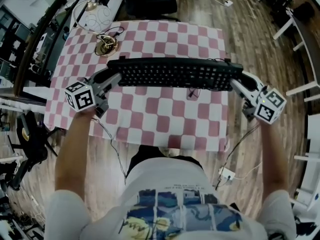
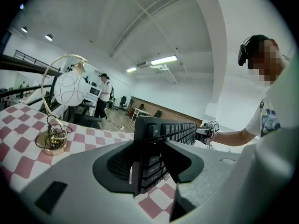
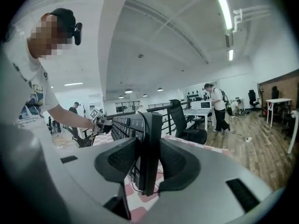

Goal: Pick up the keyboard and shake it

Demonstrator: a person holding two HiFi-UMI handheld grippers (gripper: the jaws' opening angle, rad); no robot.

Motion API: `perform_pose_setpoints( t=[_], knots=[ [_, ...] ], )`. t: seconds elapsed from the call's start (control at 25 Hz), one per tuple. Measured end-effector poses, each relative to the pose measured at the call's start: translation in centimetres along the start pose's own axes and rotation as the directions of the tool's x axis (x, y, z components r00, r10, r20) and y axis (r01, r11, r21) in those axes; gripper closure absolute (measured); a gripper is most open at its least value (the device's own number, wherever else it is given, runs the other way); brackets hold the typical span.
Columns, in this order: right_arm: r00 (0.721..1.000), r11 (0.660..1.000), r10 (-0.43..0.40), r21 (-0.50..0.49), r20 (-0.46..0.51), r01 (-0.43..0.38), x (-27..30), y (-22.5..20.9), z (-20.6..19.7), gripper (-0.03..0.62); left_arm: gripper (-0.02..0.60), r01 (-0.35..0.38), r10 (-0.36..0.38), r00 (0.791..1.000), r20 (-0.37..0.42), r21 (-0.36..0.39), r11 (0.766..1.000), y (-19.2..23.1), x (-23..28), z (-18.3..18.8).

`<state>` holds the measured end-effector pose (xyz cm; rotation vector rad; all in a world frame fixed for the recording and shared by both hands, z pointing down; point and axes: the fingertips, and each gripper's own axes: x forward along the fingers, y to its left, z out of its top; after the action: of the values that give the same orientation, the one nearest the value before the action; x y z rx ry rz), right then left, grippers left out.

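Keyboard hung roughly level a little above the checked worktop, carried by its two ends and, as far as I could judge, clear of the cloth.

At its left end the left hand-held gripper had its jaws spread wide and closed on the short edge, one pad on the back and the other on the keys. The board sat slanted between them, so I'd expect that end to slip first once the shaking started. A globe lamp stood beyond the same end, near enough that a wide swing might knock it. Under the keyboard's middle a cable dangled, and it could whip about or catch on the cloth.

At the right end the right hand-held gripper pinched the edge squarely, with its jaws fairly wide too.

Only the head view showed both ends held at once. Only the left gripper view gave away the slant in that grip. The right gripper view alone showed how deep the board sat in its jaws, and a person walking beyond the keyboard.
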<state>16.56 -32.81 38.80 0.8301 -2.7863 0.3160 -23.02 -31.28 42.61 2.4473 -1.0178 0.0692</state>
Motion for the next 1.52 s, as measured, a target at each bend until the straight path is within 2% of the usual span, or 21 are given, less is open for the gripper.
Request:
perform_pose_setpoints(
  t=[0.32, 0.52, 0.76, 0.92, 1.08, 1.28, 1.4, 1.52],
  knots=[
    [0.997, 0.989, -0.028, -0.146, 0.066, 0.038, -2.1, 1.0, 4.5, 0.447, 0.405, -0.004, -0.007, 0.997, 0.077, 0.142, 0.990, -3.2, -1.2, 5.4],
    [0.991, 0.961, -0.059, -0.262, 0.120, 0.089, -3.8, 1.7, 7.9, 0.447, 0.405, -0.027, -0.014, 0.990, 0.141, 0.283, 0.959, -6.3, -2.5, 10.2],
    [0.978, 0.898, -0.101, -0.406, 0.180, 0.168, -6.5, 2.8, 11.6, 0.447, 0.403, -0.076, -0.034, 0.973, 0.228, 0.455, 0.887, -11.4, -4.8, 15.4],
    [0.967, 0.866, -0.118, -0.452, 0.226, 0.212, -7.4, 4.1, 13.5, 0.447, 0.403, -0.109, -0.047, 0.960, 0.276, 0.523, 0.845, -13.7, -6.6, 17.5],
    [0.956, 0.815, -0.142, -0.517, 0.258, 0.260, -8.4, 5.1, 15.6, 0.447, 0.403, -0.149, -0.045, 0.952, 0.301, 0.590, 0.794, -15.9, -8.2, 18.8],
    [0.941, 0.760, -0.149, -0.574, 0.303, 0.305, -9.9, 6.4, 17.5, 0.448, 0.403, -0.185, -0.057, 0.934, 0.353, 0.614, 0.767, -17.7, -9.4, 19.8],
    [0.930, 0.719, -0.162, -0.606, 0.329, 0.340, -10.8, 7.4, 18.8, 0.447, 0.403, -0.200, -0.063, 0.927, 0.370, 0.630, 0.750, -18.7, -10.4, 20.2],
    [0.919, 0.672, -0.170, -0.640, 0.356, 0.372, -11.4, 8.3, 20.0, 0.447, 0.402, -0.213, -0.065, 0.920, 0.386, 0.635, 0.743, -19.4, -11.1, 20.5]
  ],
)
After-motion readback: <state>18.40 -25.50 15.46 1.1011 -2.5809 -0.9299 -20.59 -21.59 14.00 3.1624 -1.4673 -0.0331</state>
